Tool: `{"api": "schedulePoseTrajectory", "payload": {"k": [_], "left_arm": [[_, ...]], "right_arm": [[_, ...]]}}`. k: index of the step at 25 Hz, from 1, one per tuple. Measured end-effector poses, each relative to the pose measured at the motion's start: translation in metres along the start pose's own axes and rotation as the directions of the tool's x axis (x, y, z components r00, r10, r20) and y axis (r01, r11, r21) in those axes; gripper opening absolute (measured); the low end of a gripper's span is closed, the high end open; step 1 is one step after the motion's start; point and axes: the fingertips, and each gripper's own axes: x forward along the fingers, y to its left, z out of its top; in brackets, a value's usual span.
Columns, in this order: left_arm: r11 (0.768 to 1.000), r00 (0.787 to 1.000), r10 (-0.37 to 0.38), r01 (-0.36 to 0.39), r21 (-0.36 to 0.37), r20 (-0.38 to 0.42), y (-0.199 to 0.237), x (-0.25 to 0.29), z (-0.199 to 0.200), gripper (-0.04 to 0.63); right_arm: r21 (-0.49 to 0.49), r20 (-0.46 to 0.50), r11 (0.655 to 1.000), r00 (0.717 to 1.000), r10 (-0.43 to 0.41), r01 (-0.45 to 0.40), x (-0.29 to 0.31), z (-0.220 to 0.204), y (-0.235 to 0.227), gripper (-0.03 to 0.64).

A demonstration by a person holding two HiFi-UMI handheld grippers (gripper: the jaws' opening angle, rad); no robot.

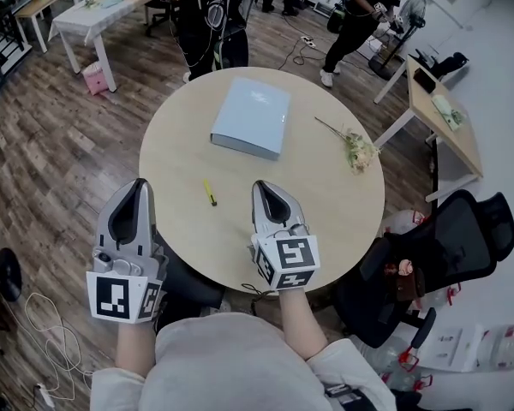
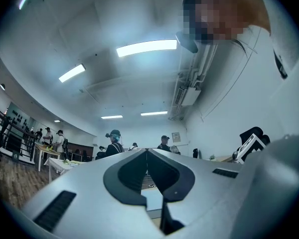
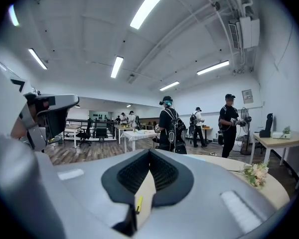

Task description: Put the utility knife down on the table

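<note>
- Utility knife (image 1: 210, 193): slim and yellow, it lies flat on the round wooden table (image 1: 325, 204) toward the near edge, free of both grippers. In the right gripper view it (image 3: 138, 203) shows on the tabletop through the slot below the jaw pads.
- Left gripper (image 1: 140, 183): it is held at the table's near-left edge. In the left gripper view (image 2: 147, 151) the jaws are closed tip to tip with nothing between them.
- Right gripper (image 1: 263, 185): it is held over the near edge, just right of the knife. In the right gripper view (image 3: 149, 151) the jaws are together at the tips and grip nothing.
- Marker cubes: the left cube (image 1: 120, 296) and the right cube (image 1: 287, 262) carry black-and-white square code patterns and no readable words.
- Pale blue binder (image 1: 251, 116): it lies flat past the table's centre, toward the far edge. A faint mark on its cover is too small to read.
- Flower sprig (image 1: 357, 151): it lies near the right edge, well apart from the knife, and also shows in the right gripper view (image 3: 256, 173).
</note>
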Motion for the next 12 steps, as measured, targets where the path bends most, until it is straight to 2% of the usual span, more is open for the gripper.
{"api": "schedulePoseTrajectory", "payload": {"k": [12], "left_arm": [[1.0, 0.998, -0.029, 0.029, 0.003, 0.047, -0.014, -0.019, 0.024, 0.009]], "right_arm": [[-0.022, 0.139, 0.999, 0.99, -0.026, 0.029, -0.053, 0.055, 0.01, 0.011]]}}
